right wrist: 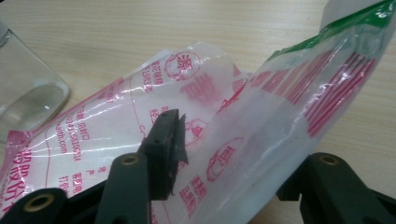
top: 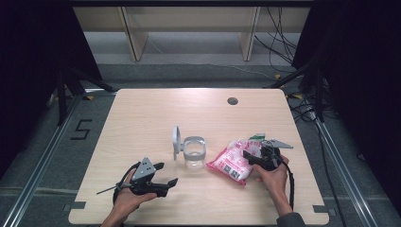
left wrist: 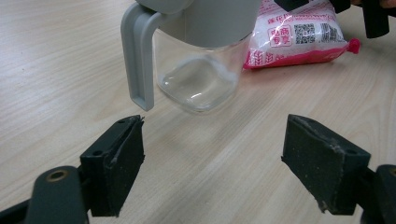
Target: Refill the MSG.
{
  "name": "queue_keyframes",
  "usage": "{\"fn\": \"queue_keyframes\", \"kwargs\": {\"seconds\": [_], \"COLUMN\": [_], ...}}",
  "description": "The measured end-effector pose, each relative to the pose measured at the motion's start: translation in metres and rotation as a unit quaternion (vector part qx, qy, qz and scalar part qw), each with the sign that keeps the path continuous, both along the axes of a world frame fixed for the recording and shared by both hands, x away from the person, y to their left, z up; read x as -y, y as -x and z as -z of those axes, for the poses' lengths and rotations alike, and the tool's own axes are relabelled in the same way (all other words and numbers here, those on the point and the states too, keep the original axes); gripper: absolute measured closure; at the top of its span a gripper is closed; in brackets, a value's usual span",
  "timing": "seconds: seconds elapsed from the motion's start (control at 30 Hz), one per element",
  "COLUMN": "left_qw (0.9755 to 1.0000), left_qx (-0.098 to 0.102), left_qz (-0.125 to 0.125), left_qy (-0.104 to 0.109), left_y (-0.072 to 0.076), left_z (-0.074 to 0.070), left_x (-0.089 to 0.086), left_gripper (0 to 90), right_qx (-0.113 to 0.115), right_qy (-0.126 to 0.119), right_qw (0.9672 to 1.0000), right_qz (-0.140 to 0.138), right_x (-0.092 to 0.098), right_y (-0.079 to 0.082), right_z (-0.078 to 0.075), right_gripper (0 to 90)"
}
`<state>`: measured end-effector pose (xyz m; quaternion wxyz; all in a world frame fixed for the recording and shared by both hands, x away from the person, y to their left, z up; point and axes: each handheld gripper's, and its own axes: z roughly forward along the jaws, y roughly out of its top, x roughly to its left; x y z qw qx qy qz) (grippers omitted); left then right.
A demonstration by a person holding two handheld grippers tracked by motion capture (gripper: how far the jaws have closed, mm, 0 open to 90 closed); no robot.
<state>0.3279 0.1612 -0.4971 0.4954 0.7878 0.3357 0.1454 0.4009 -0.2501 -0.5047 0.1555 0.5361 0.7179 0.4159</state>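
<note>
A pink-and-white printed plastic bag (top: 231,164) lies on the table right of centre, with its green-edged top lifted. My right gripper (top: 255,157) is at that top end. In the right gripper view the bag (right wrist: 93,135) rises between the jaws of the right gripper (right wrist: 233,154); the left pad (right wrist: 166,140) is at the film and the other pad is hidden behind it. A clear glass jar (top: 194,153) with a grey hinged lid (top: 176,139) standing open is at the table's middle. My left gripper (top: 166,173) is open and empty, just short of the jar (left wrist: 201,79).
The wooden table (top: 142,113) has a round cable hole (top: 232,100) at the back. In the left gripper view the bag (left wrist: 294,37) lies behind the jar, whose grey handle (left wrist: 137,60) hangs down. Dark stands and cables flank the table.
</note>
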Motion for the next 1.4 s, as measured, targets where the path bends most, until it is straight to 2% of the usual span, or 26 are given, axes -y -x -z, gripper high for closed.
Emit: {"fn": "queue_keyframes", "kwargs": {"seconds": [0.03, 0.13, 0.17, 0.2, 0.27, 0.37, 0.47, 0.63, 0.67, 0.7, 0.73, 0.8, 0.87, 0.97, 1.0, 1.07, 1.1, 1.17, 1.23, 1.3, 1.33, 1.4], "left_qw": [0.9999, 0.9999, 1.0, 1.0, 1.0, 1.0, 0.9999, 0.9999, 0.9999, 1.0, 1.0, 0.9998, 0.9998, 0.9998, 0.9999, 0.9999, 1.0, 1.0, 1.0, 0.9999, 0.9999, 0.9997], "left_qx": [0.009, 0.008, 0.001, 0.001, 0.001, 0.001, 0.0, 0.0, 0.0, -0.001, 0.0, 0.01, 0.009, 0.008, 0.008, 0.009, 0.0, 0.001, -0.002, 0.0, 0.0, -0.001], "left_qz": [0.009, 0.007, 0.0, 0.001, 0.001, 0.003, 0.001, 0.0, 0.0, 0.001, 0.003, 0.009, 0.012, 0.013, 0.012, 0.01, 0.006, 0.006, 0.008, 0.011, 0.012, 0.021], "left_qy": [-0.011, -0.013, -0.008, -0.008, -0.008, -0.009, -0.012, -0.011, -0.01, -0.006, -0.007, -0.015, -0.012, -0.011, -0.01, -0.011, -0.004, -0.007, -0.005, -0.007, -0.007, -0.012], "left_y": [-0.001, -0.001, 0.0, 0.0, 0.0, 0.0, 0.0, 0.0, 0.0, 0.0, 0.0, 0.0, 0.0, 0.0, 0.0, 0.0, 0.001, 0.002, 0.001, 0.002, 0.003, 0.003], "left_z": [-0.001, 0.0, 0.0, 0.0, 0.0, 0.0, 0.0, 0.0, 0.001, 0.001, 0.001, 0.001, 0.001, 0.001, 0.0, 0.0, 0.001, 0.0, 0.001, 0.001, 0.001, 0.002], "left_x": [-0.001, -0.001, 0.0, 0.0, 0.0, 0.0, 0.0, 0.0, 0.0, 0.0, 0.0, 0.0, 0.0, 0.0, 0.0, 0.001, 0.002, 0.002, 0.003, 0.006, 0.007, 0.009], "left_gripper": [19.9, 19.9, 19.9, 19.9, 19.9, 19.9, 19.9, 20.0, 19.9, 20.0, 20.0, 20.0, 20.0, 20.0, 19.9, 19.9, 20.0, 19.9, 20.0, 20.2, 20.4, 20.7], "right_qx": [0.011, 0.016, 0.018, 0.02, 0.018, 0.018, 0.013, 0.018, 0.02, 0.028, 0.025, 0.034, 0.039, 0.052, 0.06, 0.077, 0.074, 0.084, 0.097, 0.104, 0.115, 0.106], "right_qy": [0.012, 0.014, 0.006, 0.011, 0.013, -0.003, -0.009, 0.009, 0.005, 0.02, 0.016, 0.031, 0.031, 0.02, 0.024, 0.014, 0.006, 0.009, 0.009, -0.005, 0.0, -0.013], "right_qw": [0.9998, 0.9997, 0.9997, 0.9997, 0.9997, 0.9997, 0.9996, 0.9993, 0.9992, 0.9987, 0.999, 0.998, 0.9977, 0.997, 0.9964, 0.9945, 0.9947, 0.9935, 0.9917, 0.9907, 0.9888, 0.99], "right_qz": [-0.012, -0.013, -0.013, -0.01, -0.014, -0.018, -0.022, -0.03, -0.033, -0.038, -0.034, -0.042, -0.047, -0.053, -0.056, -0.07, -0.07, -0.076, -0.084, -0.087, -0.095, -0.092], "right_x": [0.003, 0.004, 0.003, 0.003, 0.003, 0.003, 0.002, 0.001, -0.001, -0.001, -0.003, -0.005, -0.006, -0.009, -0.009, -0.011, -0.011, -0.013, -0.017, -0.021, -0.022, -0.025], "right_y": [-0.003, -0.005, -0.006, -0.006, -0.007, -0.009, -0.009, -0.01, -0.01, -0.01, -0.009, -0.009, -0.008, -0.005, -0.005, -0.002, 0.0, 0.002, 0.006, 0.01, 0.01, 0.014], "right_z": [0.001, 0.002, 0.003, 0.003, 0.002, 0.004, 0.003, 0.001, 0.001, 0.0, -0.001, -0.004, -0.006, -0.012, -0.014, -0.019, -0.022, -0.027, -0.035, -0.041, -0.043, -0.047], "right_gripper": [56.6, 63.7, 66.0, 67.1, 71.5, 77.7, 81.2, 89.1, 90.0, 90.0, 90.0, 90.0, 90.0, 90.0, 90.0, 90.0, 90.0, 90.0, 90.0, 90.0, 90.0, 90.0]}}
